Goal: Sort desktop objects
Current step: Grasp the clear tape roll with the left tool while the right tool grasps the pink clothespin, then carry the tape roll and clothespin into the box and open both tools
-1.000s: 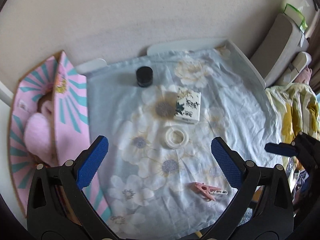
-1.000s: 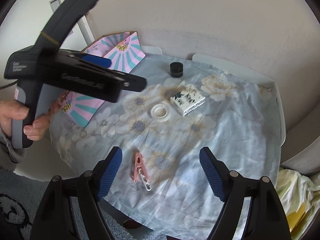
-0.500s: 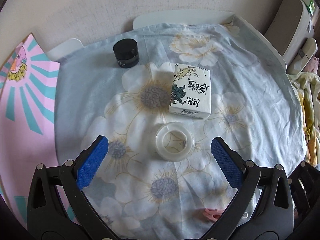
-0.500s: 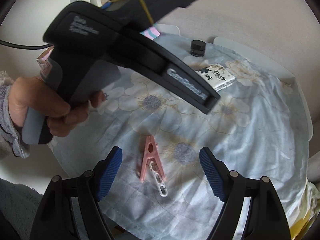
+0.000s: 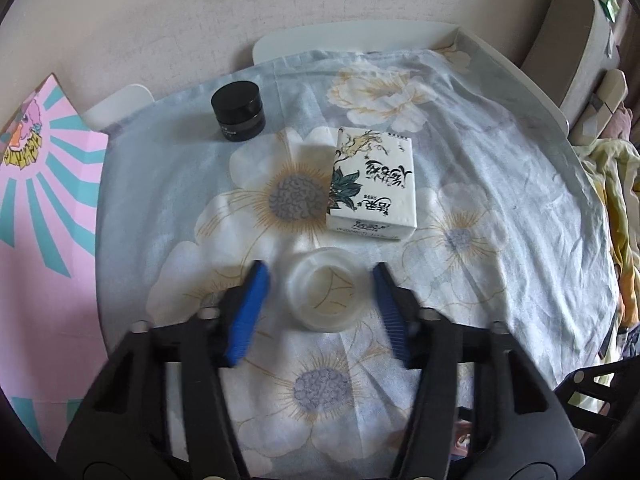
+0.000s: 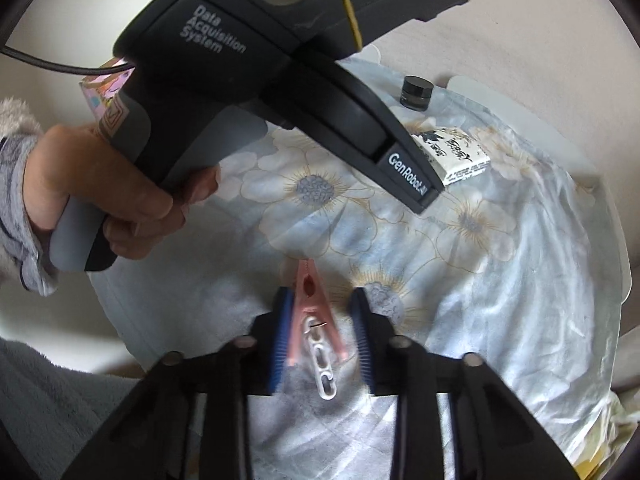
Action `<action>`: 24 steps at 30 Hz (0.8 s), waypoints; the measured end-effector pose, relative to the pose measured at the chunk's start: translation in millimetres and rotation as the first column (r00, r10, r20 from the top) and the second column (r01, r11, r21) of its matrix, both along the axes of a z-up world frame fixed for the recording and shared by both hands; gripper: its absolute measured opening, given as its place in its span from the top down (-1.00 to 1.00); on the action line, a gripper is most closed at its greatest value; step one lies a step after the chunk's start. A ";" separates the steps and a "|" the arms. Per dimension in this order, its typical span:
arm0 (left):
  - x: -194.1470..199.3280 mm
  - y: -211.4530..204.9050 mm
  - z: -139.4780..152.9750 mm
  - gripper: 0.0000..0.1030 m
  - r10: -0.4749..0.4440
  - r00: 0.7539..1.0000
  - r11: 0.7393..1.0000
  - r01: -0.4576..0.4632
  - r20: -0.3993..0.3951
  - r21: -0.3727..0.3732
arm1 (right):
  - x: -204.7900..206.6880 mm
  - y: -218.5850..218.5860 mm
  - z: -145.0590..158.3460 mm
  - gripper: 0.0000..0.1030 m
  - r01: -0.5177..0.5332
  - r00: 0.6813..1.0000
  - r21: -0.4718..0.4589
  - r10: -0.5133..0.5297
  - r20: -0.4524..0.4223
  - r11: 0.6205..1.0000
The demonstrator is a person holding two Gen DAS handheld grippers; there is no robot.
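A clear tape roll [image 5: 324,295] lies on the floral cloth. My left gripper [image 5: 318,306] straddles it, open, with a gap on each side of the roll. Beyond it lie a white tissue pack [image 5: 372,184] and a black jar [image 5: 239,112]. A pink clothespin [image 6: 314,316] lies near the table's front edge. My right gripper [image 6: 320,336] is around it, open, its left pad close to the pin, its right pad apart. The tissue pack [image 6: 456,154] and the jar [image 6: 417,93] also show in the right wrist view.
A pink and teal striped box [image 5: 36,208] stands at the table's left. The person's hand [image 6: 120,196] holds the left gripper's black body [image 6: 280,80] across the right wrist view. A grey chair [image 5: 568,36] and yellow bedding [image 5: 616,208] are at the right.
Both grippers have come down and narrowed. The left one now straddles the tape roll; the right one now brackets the clothespin.
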State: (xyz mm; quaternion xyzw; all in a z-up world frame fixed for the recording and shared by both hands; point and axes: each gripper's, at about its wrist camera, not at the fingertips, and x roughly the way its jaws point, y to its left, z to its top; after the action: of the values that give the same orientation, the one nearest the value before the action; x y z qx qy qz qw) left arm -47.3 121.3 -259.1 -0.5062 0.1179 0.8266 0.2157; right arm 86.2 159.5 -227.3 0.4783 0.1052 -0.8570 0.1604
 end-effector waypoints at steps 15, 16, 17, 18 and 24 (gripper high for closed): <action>-2.2 1.3 20.8 0.22 0.001 0.999 1.000 0.000 -0.040 0.012 | 8.7 -0.8 12.4 0.59 -0.019 1.000 0.009 0.019 -0.015 1.000; -2.3 -0.2 23.7 0.22 0.003 0.999 1.000 -0.002 -0.042 0.015 | 8.9 0.0 13.7 0.59 -0.014 1.000 0.008 0.014 -0.017 1.000; -2.3 -1.9 27.0 0.22 0.006 0.999 1.000 -0.006 -0.042 0.020 | 6.7 0.3 16.4 0.59 -0.008 1.000 0.005 0.008 -0.020 1.000; -2.7 -3.8 30.8 0.22 0.012 0.999 1.000 -0.011 -0.047 0.024 | 5.3 0.5 19.1 0.59 -0.003 1.000 0.001 0.003 -0.020 1.000; -2.9 -14.1 59.3 0.22 0.041 0.996 0.999 -0.039 -0.075 0.030 | 0.5 15.3 32.0 0.59 0.048 0.999 -0.027 -0.049 -0.025 0.998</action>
State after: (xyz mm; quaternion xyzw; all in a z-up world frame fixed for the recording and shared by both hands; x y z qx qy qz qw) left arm -50.2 107.1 -199.8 -0.4737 0.1041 0.8510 0.2016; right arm 86.7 174.8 -195.3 0.4675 0.0845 -0.8680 0.1445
